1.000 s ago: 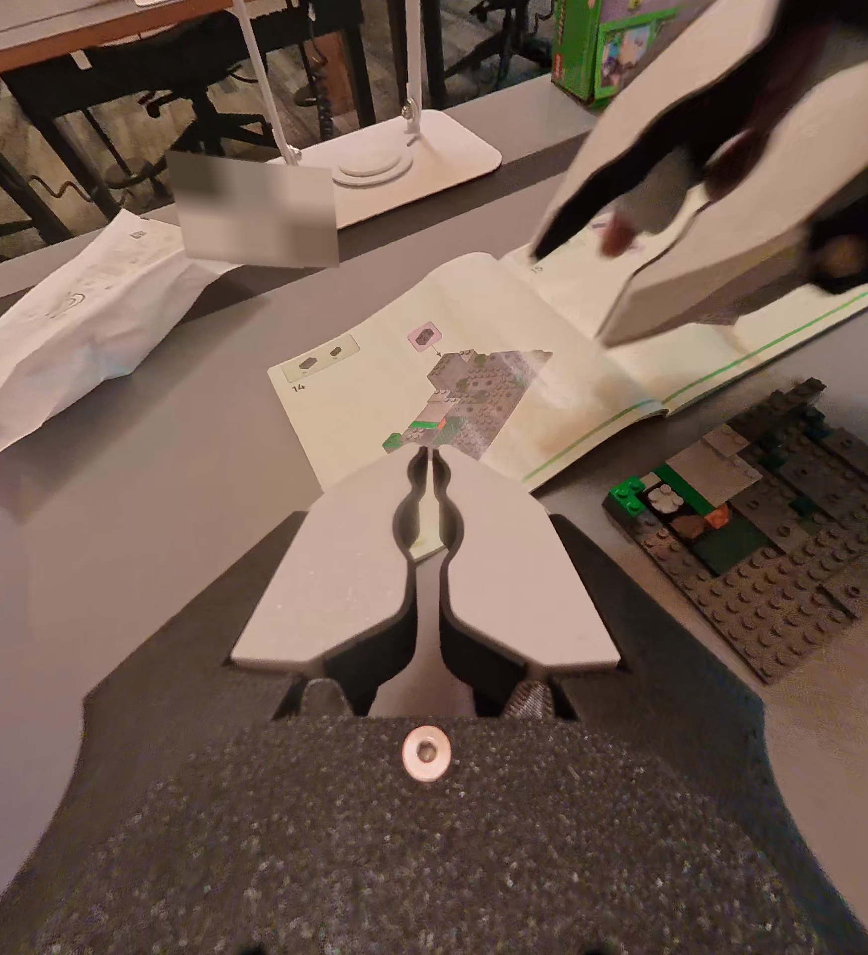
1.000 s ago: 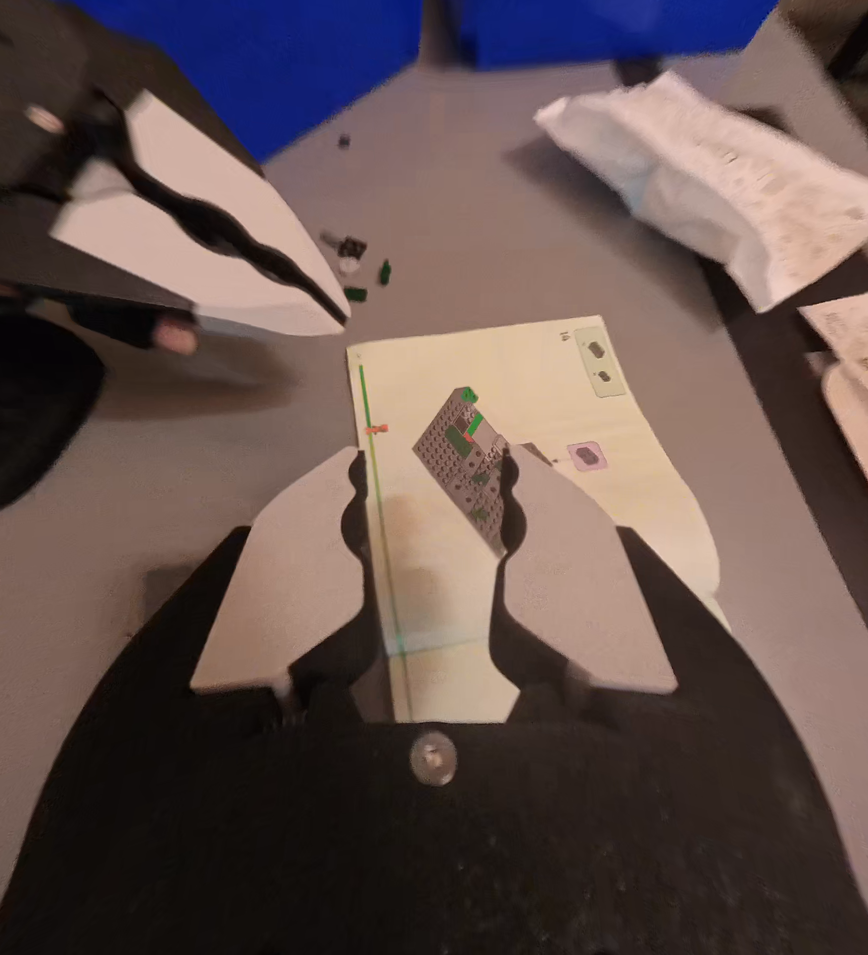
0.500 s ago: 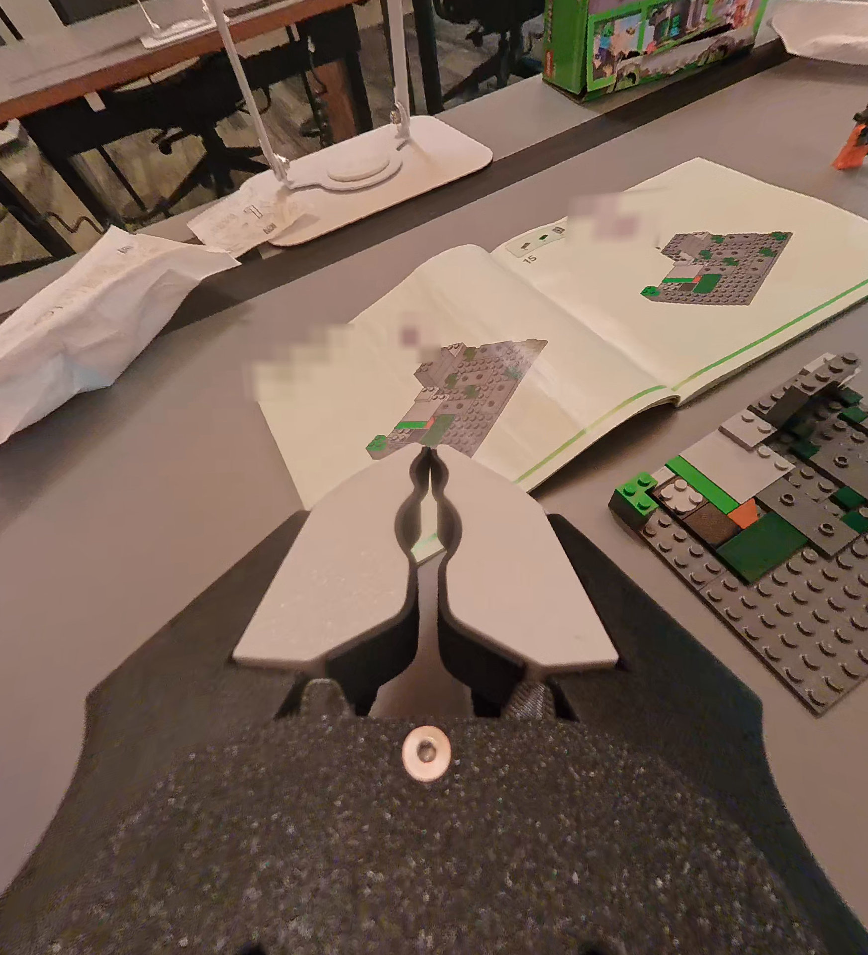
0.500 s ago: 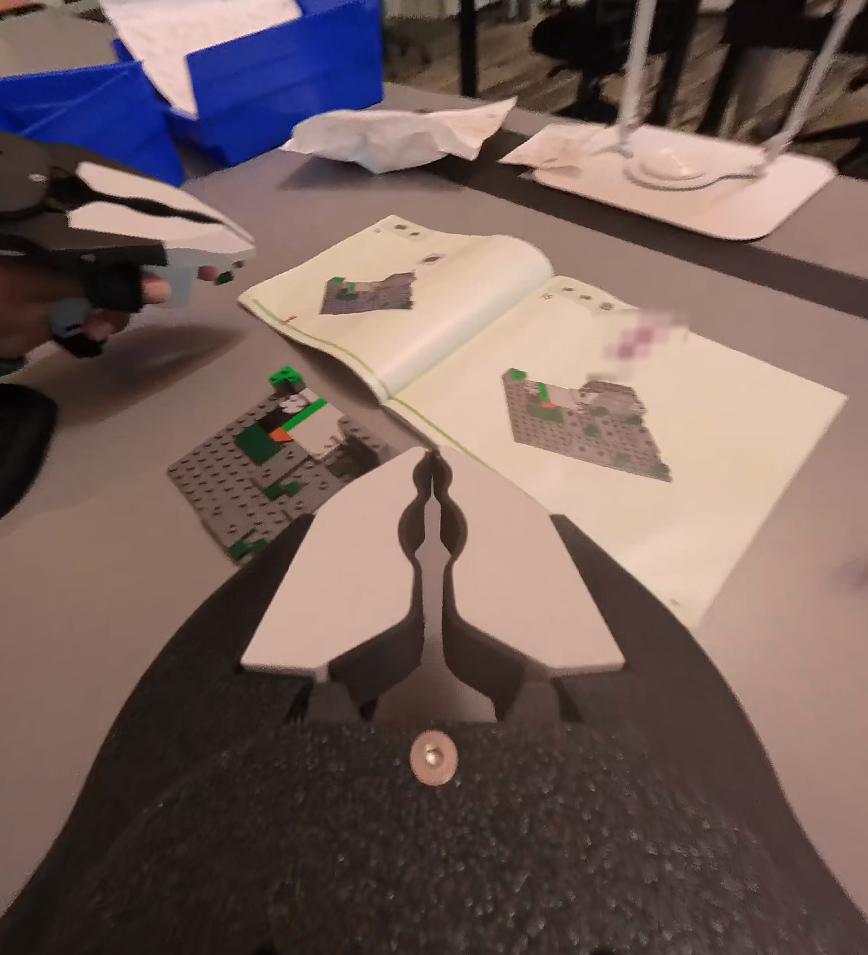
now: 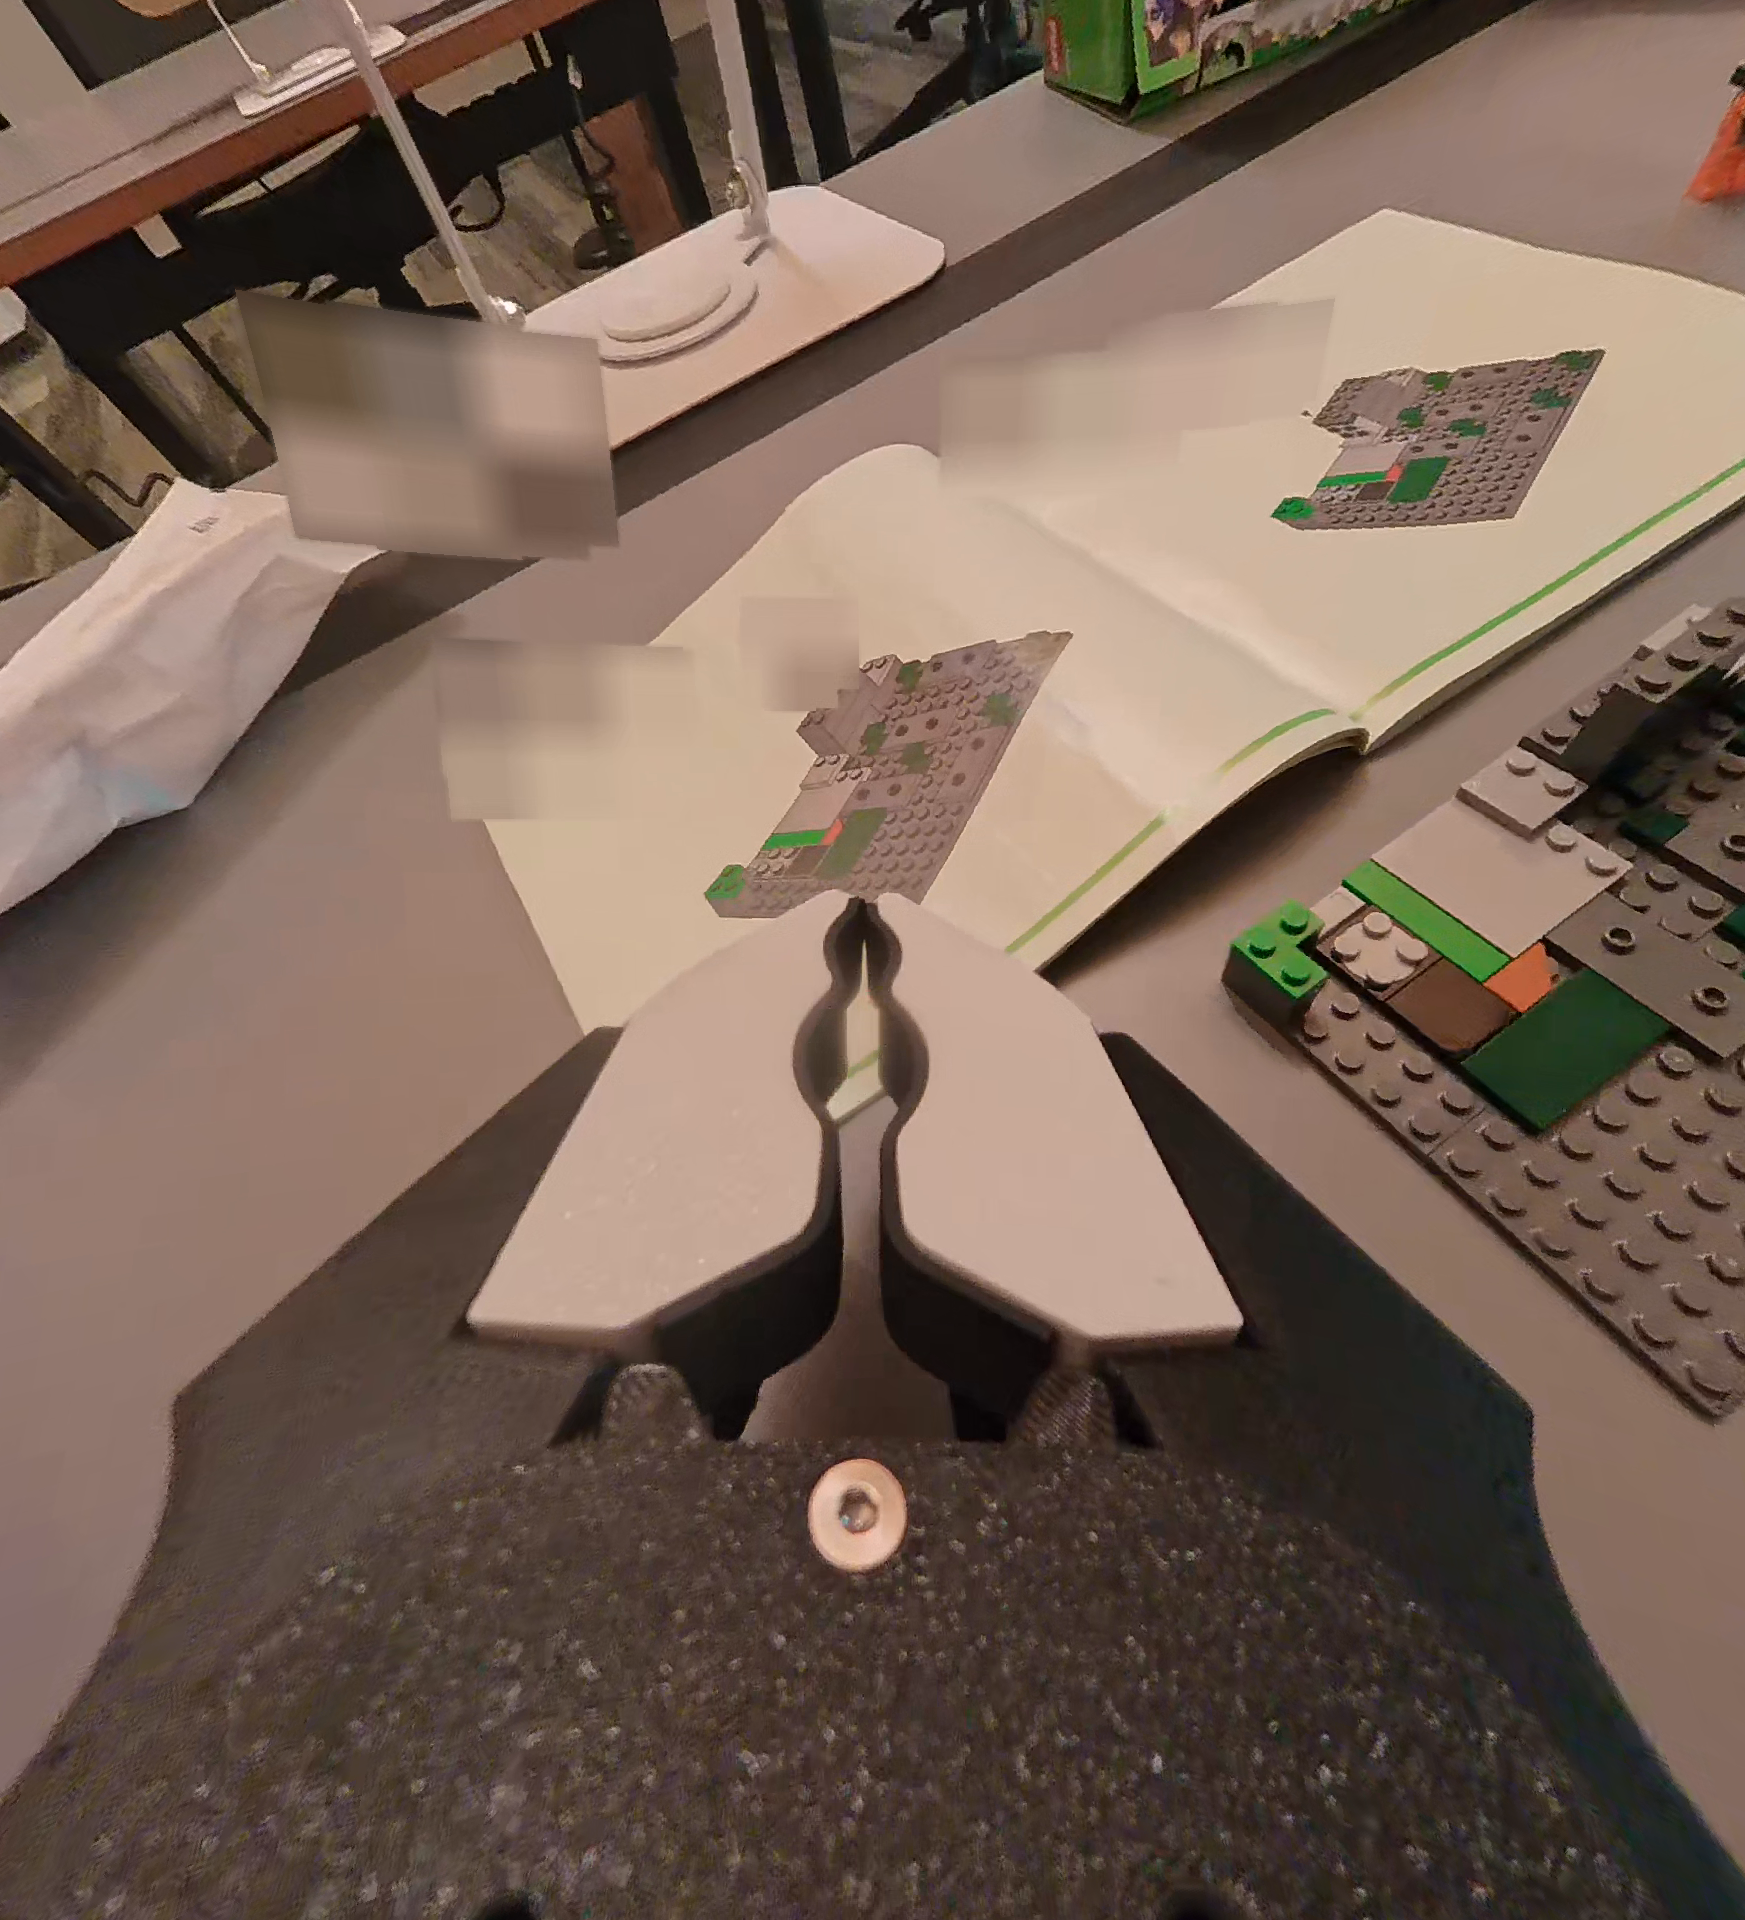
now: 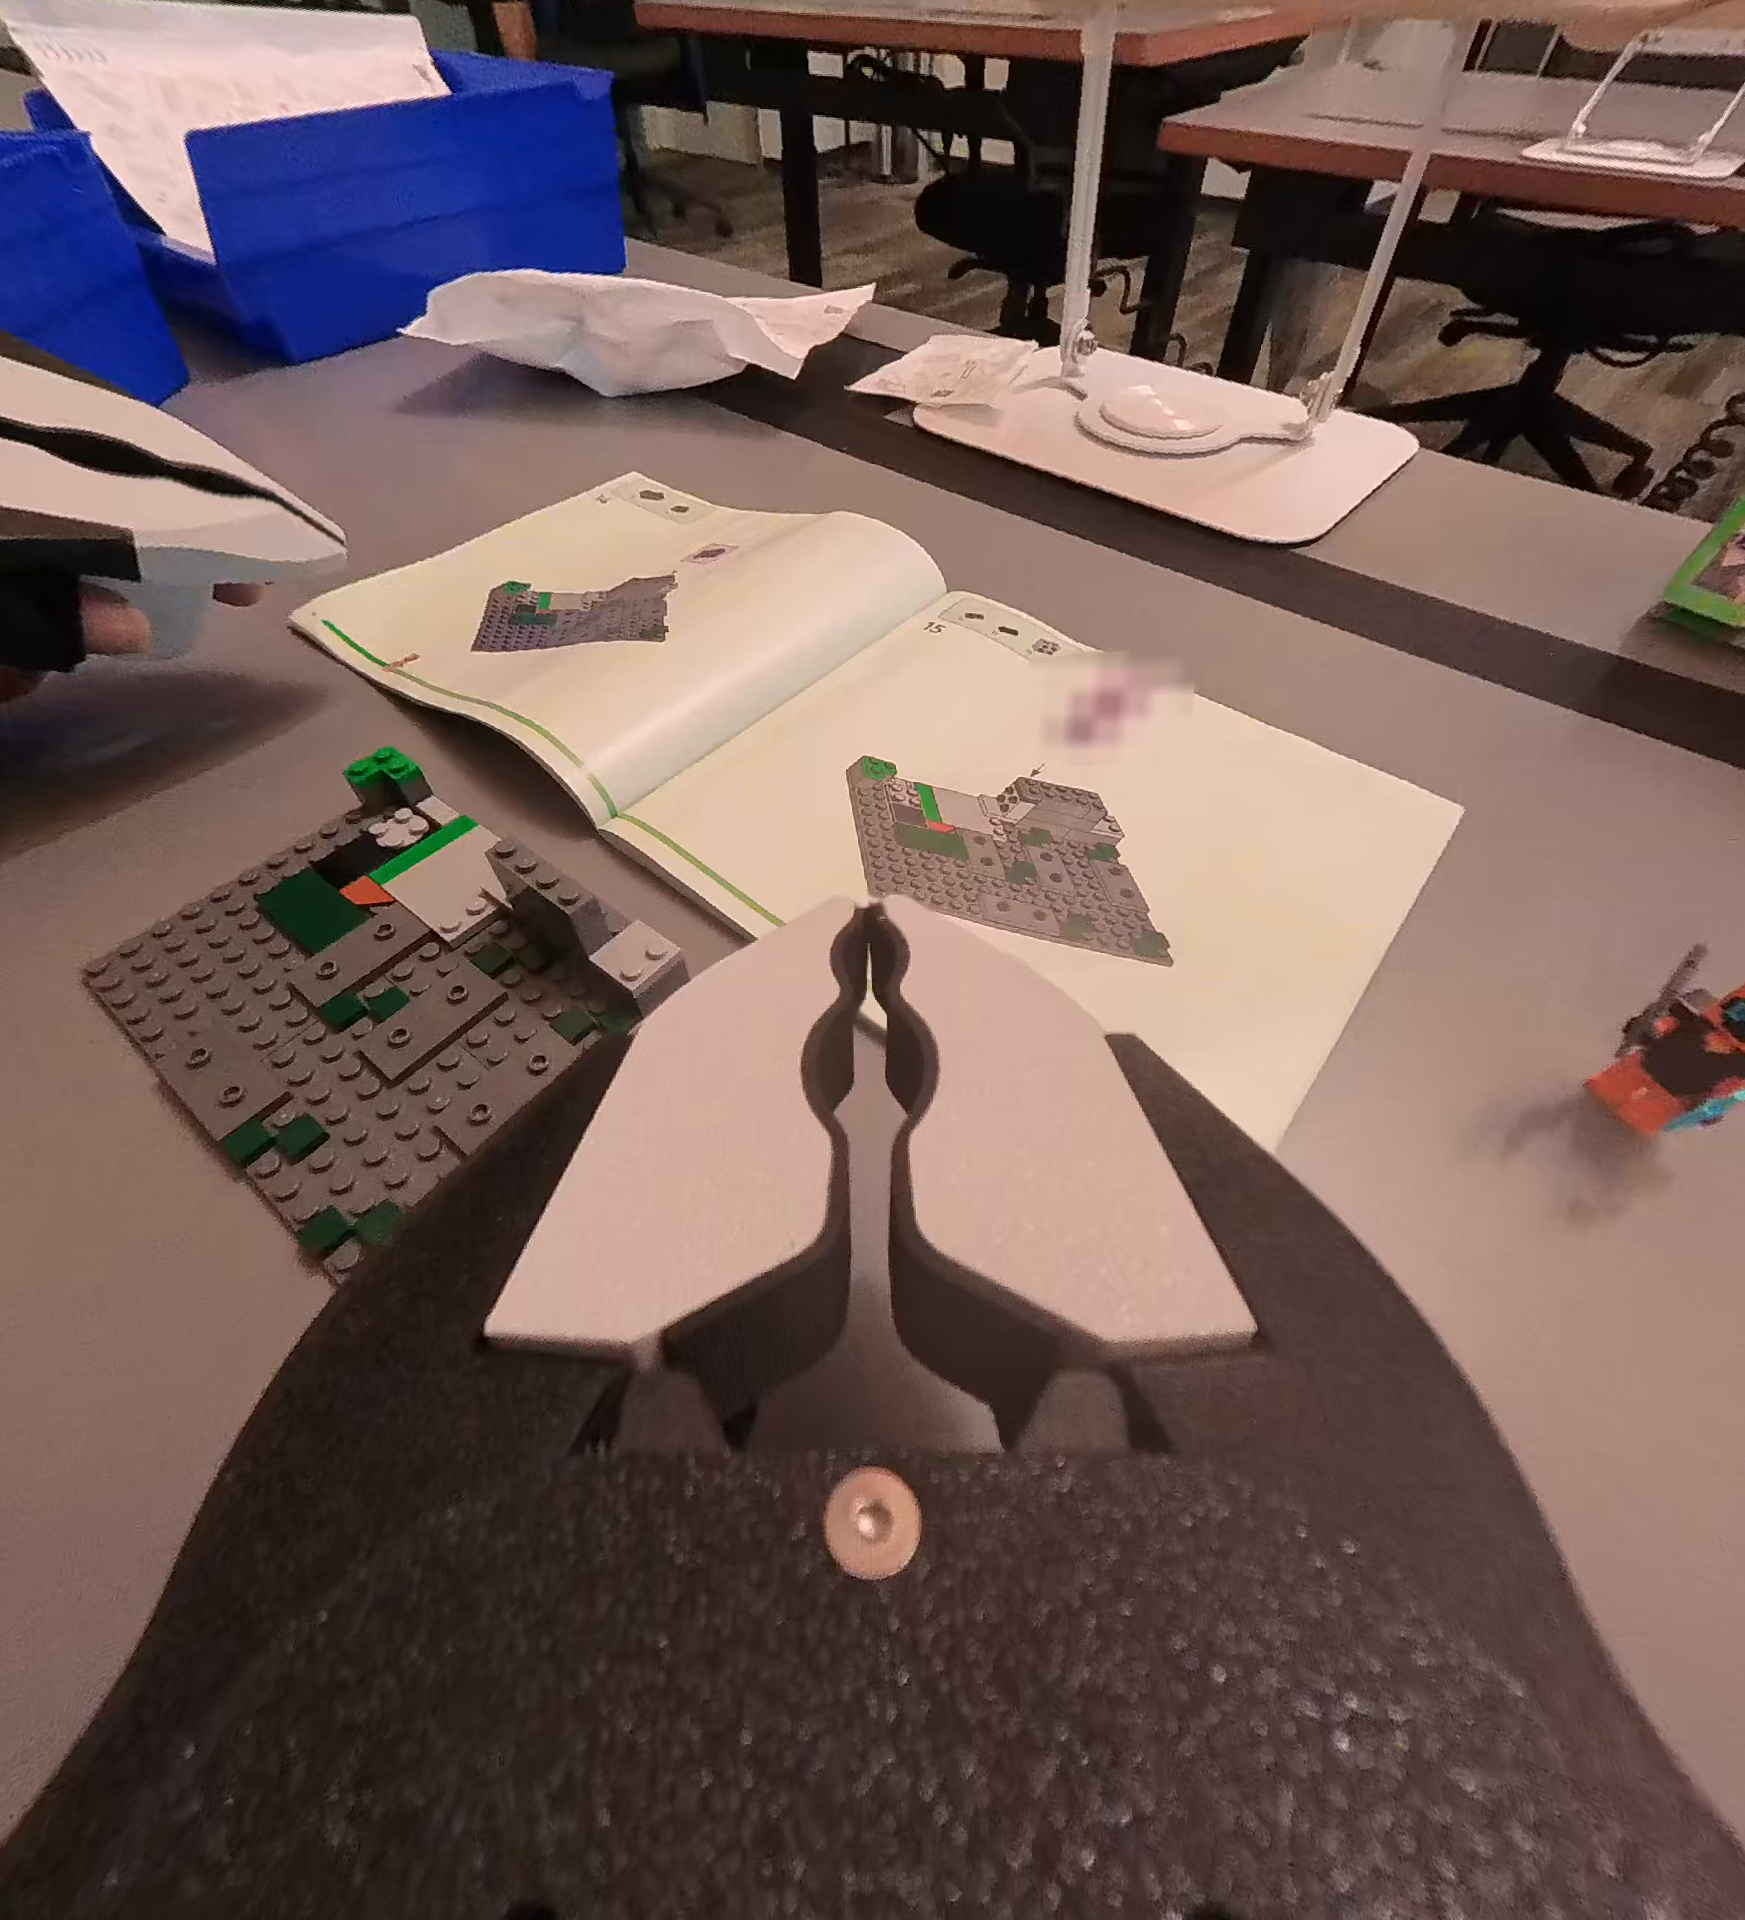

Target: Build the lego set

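At the far left of the right wrist view stand blue bins (image 6: 348,197), and before them the left gripper (image 6: 322,540) hangs above the desk (image 6: 68,1403), with its two fingers together and nothing between them. A crumpled white paper bag (image 5: 109,707) lies further back on the desk.

Next comes the lego build (image 6: 359,987), a grey studded plate with green, tan and orange pieces, flat on the desk and just beside the open instruction booklet (image 6: 774,665). I think the booklet lies open next to the build so the printed picture can be compared with the real plate.

The right gripper (image 6: 868,914) hovers over the near edge of the booklet, with its fingers closed and empty. Since neither gripper holds a brick, this seems to be a moment of reading the next step.

To the right, a small orange figure (image 6: 1720,1049) stands alone on the desk.

Only the right wrist view shows the blue bins and the other gripper. The left wrist view shows the build's near corner with its bright green brick (image 5: 1278,945) more closely, and the white lamp base (image 5: 743,281) behind.
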Motion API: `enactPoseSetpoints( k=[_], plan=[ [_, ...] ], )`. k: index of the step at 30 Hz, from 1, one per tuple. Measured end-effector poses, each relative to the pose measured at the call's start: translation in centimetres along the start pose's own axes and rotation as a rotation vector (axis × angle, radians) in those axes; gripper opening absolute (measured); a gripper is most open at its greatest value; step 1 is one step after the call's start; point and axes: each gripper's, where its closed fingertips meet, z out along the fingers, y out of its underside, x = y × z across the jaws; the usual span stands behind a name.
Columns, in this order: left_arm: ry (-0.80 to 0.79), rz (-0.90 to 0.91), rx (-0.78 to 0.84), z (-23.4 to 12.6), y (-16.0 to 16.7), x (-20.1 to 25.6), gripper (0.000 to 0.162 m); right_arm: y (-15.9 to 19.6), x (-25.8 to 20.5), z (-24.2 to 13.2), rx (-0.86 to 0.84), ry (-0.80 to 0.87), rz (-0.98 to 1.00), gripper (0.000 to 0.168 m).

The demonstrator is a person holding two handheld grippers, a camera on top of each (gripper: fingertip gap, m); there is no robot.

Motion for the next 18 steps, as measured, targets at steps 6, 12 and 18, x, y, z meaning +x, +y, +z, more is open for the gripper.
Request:
enactPoseSetpoints(
  k=[6, 12, 18],
  plan=[
    [-0.040, -0.027, 0.003, -0.4, 0.5, -1.8, 0.000, 0.5, 0.1, 0.6, -0.017, -0.009, 0.020, 0.000],
    [-0.055, -0.027, 0.000, -0.2, 0.7, -2.3, 0.000, 1.0, 0.1, 1.0, -0.046, 0.000, 0.017, 0.000],
    [-0.061, -0.022, -0.004, -0.1, 0.8, -2.4, 0.000, 1.0, 0.2, 0.9, -0.046, -0.002, 0.029, 0.000]
  ],
)
